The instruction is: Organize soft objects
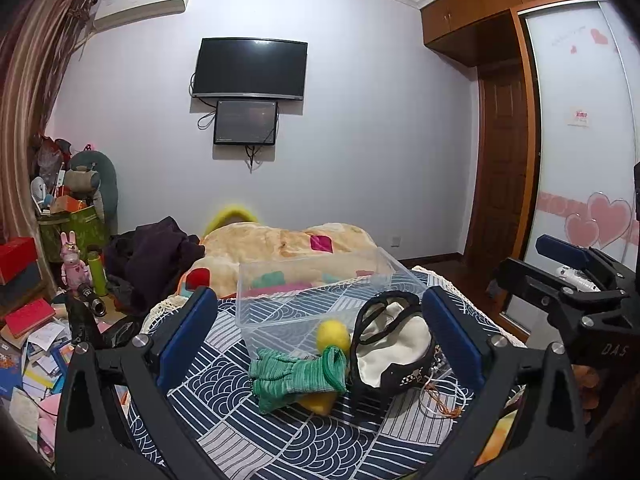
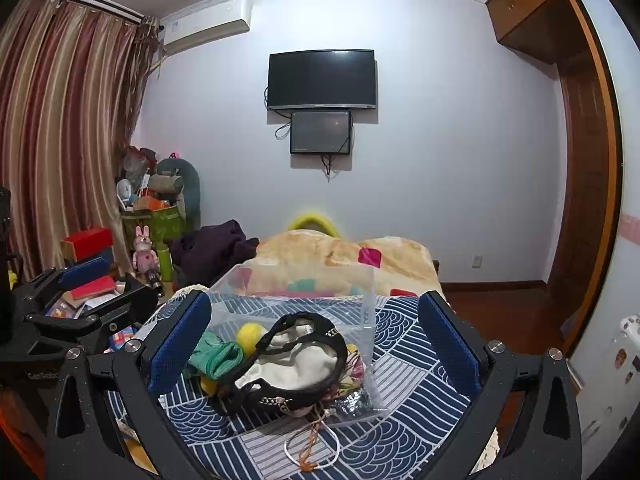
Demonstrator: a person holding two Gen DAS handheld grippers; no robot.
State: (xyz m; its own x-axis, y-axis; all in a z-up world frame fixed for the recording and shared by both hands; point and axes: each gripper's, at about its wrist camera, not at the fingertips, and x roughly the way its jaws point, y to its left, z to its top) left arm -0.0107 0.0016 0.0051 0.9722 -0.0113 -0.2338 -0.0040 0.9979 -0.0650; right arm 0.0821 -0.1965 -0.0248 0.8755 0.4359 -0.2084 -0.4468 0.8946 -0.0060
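Observation:
A clear plastic box (image 1: 280, 292) (image 2: 360, 292) stands on the blue patterned bedspread (image 1: 304, 436) (image 2: 412, 356). In front of it lie a green knit cloth (image 1: 296, 376) (image 2: 216, 356), a yellow fuzzy toy (image 1: 333, 335) (image 2: 249, 336) and a white pouch with black trim (image 1: 392, 344) (image 2: 296, 364). My left gripper (image 1: 320, 344) is open and empty, its blue pads either side of the pile. My right gripper (image 2: 316, 344) is open and empty, also framing the pile. Each gripper shows at the edge of the other's view.
A beige blanket (image 1: 280, 240) (image 2: 340, 252) and dark clothes (image 1: 152, 256) lie behind the box. Books and toys clutter the floor on the left (image 1: 36, 344). A wardrobe (image 1: 576, 160) stands on the right. Loose cord (image 2: 312, 444) lies at the bed's near edge.

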